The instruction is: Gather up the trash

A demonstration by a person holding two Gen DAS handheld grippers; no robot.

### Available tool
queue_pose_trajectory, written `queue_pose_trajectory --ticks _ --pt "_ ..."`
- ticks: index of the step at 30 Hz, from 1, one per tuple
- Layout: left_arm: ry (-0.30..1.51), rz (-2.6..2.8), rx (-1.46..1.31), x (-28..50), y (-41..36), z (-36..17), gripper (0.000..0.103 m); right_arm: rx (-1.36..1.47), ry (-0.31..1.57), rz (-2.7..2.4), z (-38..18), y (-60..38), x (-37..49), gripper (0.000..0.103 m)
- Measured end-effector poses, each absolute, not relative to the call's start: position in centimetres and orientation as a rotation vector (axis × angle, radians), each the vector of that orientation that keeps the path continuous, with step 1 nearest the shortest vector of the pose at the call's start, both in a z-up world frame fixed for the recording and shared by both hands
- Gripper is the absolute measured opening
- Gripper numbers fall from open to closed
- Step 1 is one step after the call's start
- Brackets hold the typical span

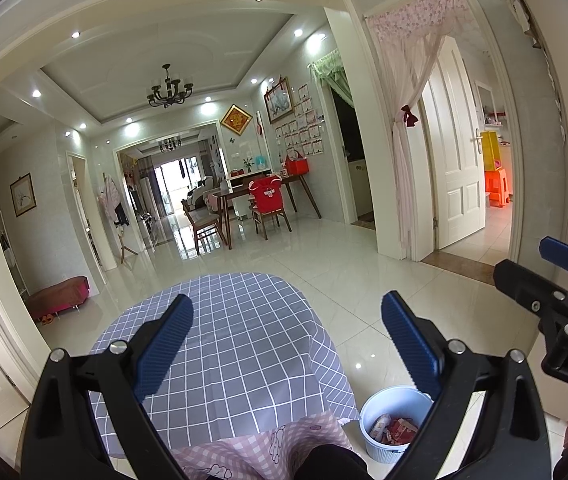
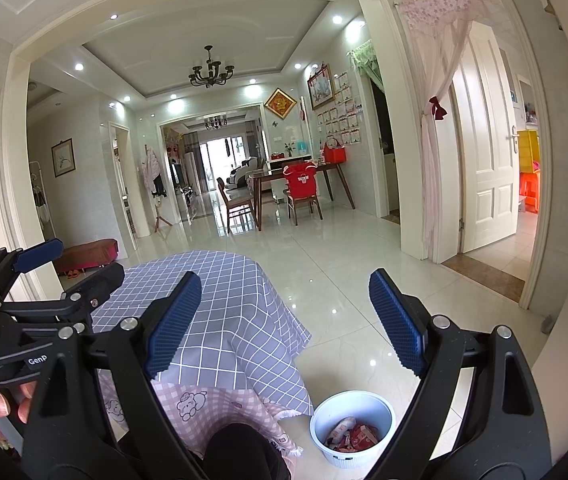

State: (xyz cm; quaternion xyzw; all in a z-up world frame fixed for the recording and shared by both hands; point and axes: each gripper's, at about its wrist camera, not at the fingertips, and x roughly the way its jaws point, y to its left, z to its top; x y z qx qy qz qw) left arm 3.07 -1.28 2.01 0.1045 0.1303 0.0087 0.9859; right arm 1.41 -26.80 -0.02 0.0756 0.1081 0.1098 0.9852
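A white ribbed bin (image 1: pixel 392 424) stands on the tiled floor right of the table, with crumpled red and white wrappers (image 1: pixel 394 430) inside. It also shows in the right wrist view (image 2: pixel 352 432), wrappers (image 2: pixel 354 436) inside. My left gripper (image 1: pixel 286 344) is open and empty, held above the table's grey checked cloth (image 1: pixel 228 344). My right gripper (image 2: pixel 284 320) is open and empty, raised above the table edge and the floor. Each gripper shows at the edge of the other's view: the right one (image 1: pixel 556 276), the left one (image 2: pixel 64 268).
The grey checked cloth (image 2: pixel 224 304) lies over a pink checked cloth (image 2: pixel 204 408). Glossy floor tiles (image 2: pixel 356 280) stretch ahead to a dining table with chairs (image 2: pixel 304 188). A doorway with a pink curtain (image 2: pixel 432 152) is on the right, a low red bench (image 2: pixel 88 256) on the left.
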Motion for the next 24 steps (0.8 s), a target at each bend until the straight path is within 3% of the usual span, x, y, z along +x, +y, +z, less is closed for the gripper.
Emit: queue_pose_trajectory --ticks 24 --pt "0.265 0.019 0.212 3.1 -0.97 2.04 0.093 0.151 0.221 0.22 -0.09 -26.8 1.04 0.085"
